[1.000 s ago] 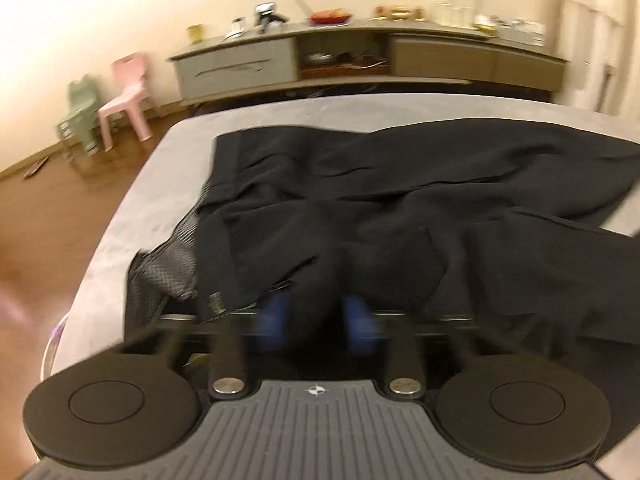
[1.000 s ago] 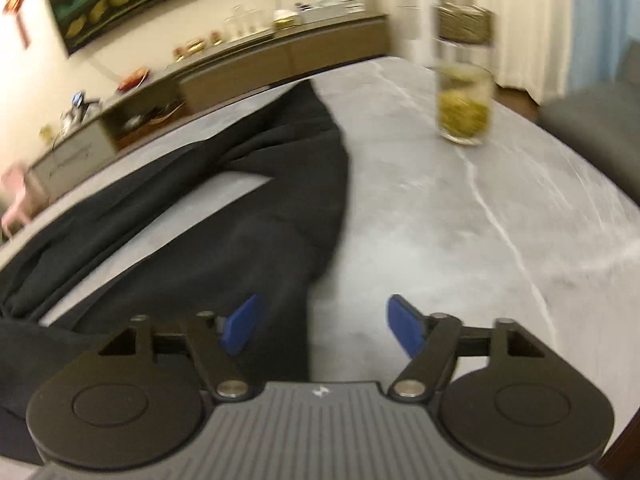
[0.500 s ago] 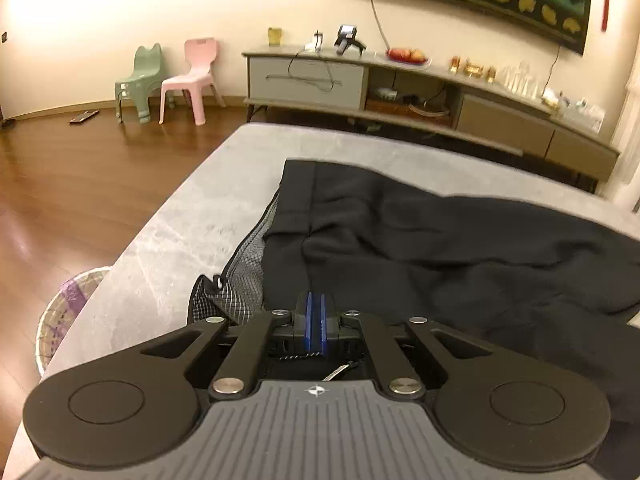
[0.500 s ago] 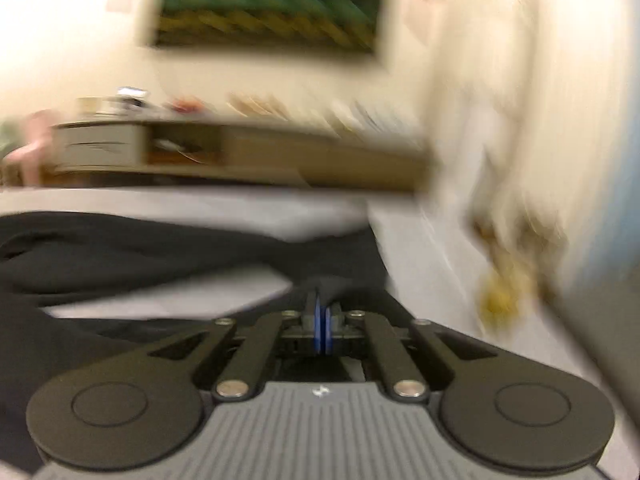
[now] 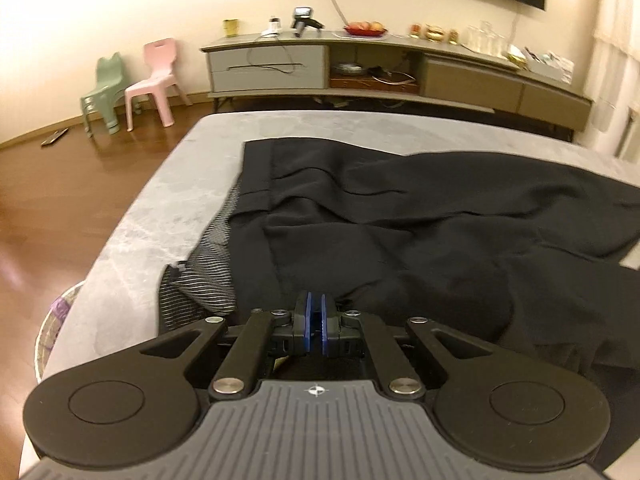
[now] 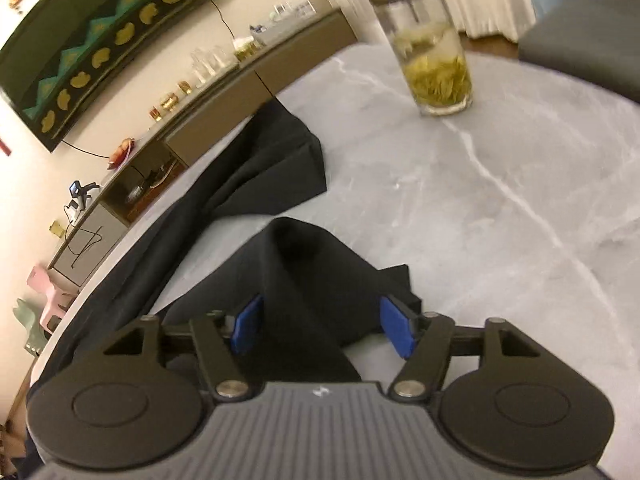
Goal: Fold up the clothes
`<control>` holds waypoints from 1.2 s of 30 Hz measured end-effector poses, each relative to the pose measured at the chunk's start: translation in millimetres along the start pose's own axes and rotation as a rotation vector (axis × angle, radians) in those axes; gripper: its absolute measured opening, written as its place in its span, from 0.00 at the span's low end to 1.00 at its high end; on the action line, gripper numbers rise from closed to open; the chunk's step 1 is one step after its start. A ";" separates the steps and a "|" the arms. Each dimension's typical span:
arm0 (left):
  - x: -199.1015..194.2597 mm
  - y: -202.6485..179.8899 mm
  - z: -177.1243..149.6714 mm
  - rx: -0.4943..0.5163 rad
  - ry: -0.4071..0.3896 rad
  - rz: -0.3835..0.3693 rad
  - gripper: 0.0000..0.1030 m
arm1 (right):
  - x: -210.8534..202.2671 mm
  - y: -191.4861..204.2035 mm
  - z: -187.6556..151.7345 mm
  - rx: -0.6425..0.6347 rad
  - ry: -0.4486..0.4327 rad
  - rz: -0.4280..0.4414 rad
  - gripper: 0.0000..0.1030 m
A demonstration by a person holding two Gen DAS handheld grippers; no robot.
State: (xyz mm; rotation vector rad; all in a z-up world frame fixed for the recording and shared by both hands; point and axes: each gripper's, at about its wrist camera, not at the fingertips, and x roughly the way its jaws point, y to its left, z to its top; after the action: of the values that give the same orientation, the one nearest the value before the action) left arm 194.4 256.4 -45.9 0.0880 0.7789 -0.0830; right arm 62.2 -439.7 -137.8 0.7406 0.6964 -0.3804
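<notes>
Grey marble table (image 6: 500,200) holds black trousers (image 5: 400,216) and, beside them, a lidded glass of tea (image 6: 434,60). Left gripper (image 5: 315,322) is closed, seemingly pinching the waistband; right gripper (image 6: 322,330) has just opened, straddling a fabric fold.

Trousers (image 5: 420,220) cut off, rt edge

I see a grey marble worktop (image 5: 132,216). A tall glass (image 6: 428,46) of yellow-green tea stands upright on it. Against the far wall there's a long sideboard (image 5: 392,76) with a red fruit plate (image 5: 366,30), and on the wood floor a pink chair (image 5: 154,80) sits just beside a green chair (image 5: 100,88).
</notes>
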 end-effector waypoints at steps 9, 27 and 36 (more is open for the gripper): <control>29.2 -17.3 -13.4 0.086 0.081 0.052 0.08 | -14.2 79.2 11.4 -0.544 -0.253 0.022 0.02; 45.7 -28.8 -14.2 0.154 0.091 0.100 0.09 | 22.8 -12.8 62.9 0.056 0.012 0.019 0.69; 47.6 -27.4 -16.8 0.168 0.077 0.101 0.11 | 1.1 65.3 59.7 -0.437 -0.282 -0.193 0.03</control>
State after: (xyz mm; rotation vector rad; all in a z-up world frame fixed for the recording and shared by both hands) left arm 213.4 229.0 -92.6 0.2904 0.8422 -0.0494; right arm 124.8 -438.1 -75.2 0.2002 0.5574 -0.4778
